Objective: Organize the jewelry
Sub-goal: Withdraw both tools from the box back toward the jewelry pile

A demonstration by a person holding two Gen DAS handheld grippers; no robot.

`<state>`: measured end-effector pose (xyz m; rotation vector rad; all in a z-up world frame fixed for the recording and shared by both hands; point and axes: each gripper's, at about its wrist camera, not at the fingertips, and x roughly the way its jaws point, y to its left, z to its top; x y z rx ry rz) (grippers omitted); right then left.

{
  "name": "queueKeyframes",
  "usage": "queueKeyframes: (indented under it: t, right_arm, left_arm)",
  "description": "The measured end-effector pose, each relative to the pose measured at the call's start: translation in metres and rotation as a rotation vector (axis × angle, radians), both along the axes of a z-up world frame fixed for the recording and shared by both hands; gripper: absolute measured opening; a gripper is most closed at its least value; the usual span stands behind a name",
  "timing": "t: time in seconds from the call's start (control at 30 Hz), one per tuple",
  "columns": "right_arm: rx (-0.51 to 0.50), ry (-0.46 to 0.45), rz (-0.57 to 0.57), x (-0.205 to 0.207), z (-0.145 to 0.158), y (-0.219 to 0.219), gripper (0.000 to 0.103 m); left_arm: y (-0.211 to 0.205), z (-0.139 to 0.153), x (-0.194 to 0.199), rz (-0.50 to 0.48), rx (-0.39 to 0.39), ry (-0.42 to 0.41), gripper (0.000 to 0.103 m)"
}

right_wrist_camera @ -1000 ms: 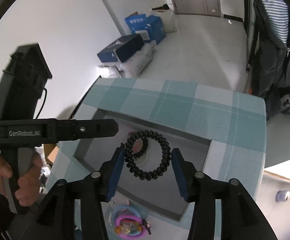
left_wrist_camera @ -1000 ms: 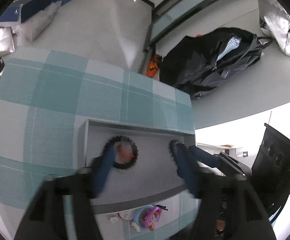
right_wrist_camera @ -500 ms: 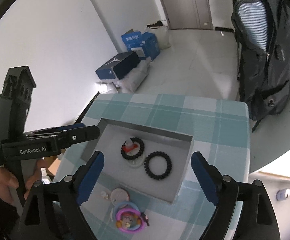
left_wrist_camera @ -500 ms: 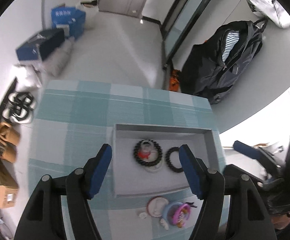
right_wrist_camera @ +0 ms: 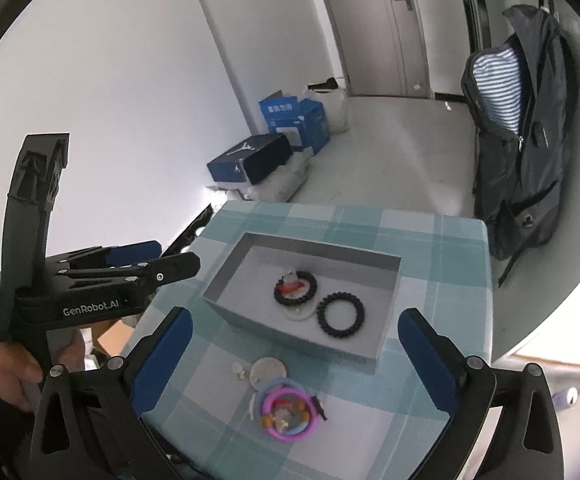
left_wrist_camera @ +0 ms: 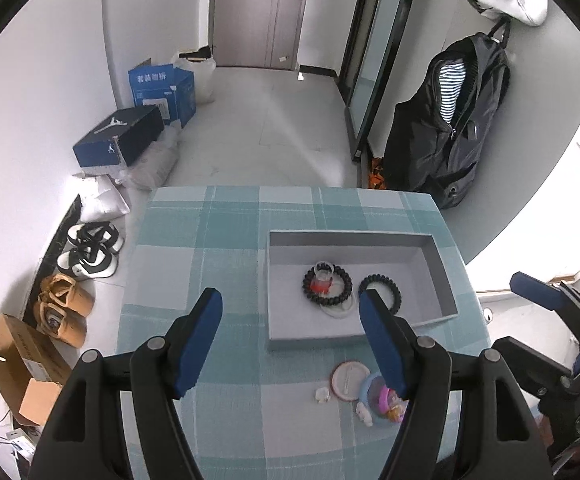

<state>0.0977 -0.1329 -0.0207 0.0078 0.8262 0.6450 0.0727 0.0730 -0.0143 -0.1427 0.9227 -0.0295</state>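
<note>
A grey tray sits on the teal checked tablecloth. In it lie a black bead bracelet around a small red piece, and a black coil hair tie. In front of the tray lie a pink-and-blue ring pile, a pale round disc and small white pieces. My left gripper is open and empty, high above the table. My right gripper is open and empty, also held high.
The small table ends near a black backpack on the right. Shoes and cardboard boxes lie on the floor at the left. Blue boxes stand by the far wall.
Both grippers have lifted up and back from the tray. The right gripper opened and left the black coil hair tie lying in the tray beside the bead bracelet.
</note>
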Motion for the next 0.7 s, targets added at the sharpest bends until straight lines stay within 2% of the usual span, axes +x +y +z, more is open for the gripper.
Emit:
queueKeyframes:
  t: [0.13,0.23,0.43,0.7]
  right_arm:
    - [0.01,0.011,-0.03,-0.009,-0.005,-0.007,0.103]
    - [0.007,0.033,-0.052,-0.014,-0.012,-0.013,0.103]
    - [-0.033,0.054,-0.063,-0.02,-0.025,-0.018,0.103]
    - [-0.078,0.083,-0.03,-0.03,-0.045,-0.019,0.103]
  left_arm:
    - [-0.003,-0.006,-0.016,0.014,0.011,0.001,0.069]
    - [-0.006,-0.017,-0.029,0.019,0.007,0.018,0.076]
    - [-0.015,-0.033,-0.043,0.018,0.006,0.034,0.076]
    - [0.003,-0.037,-0.051,0.057,-0.003,0.047,0.077]
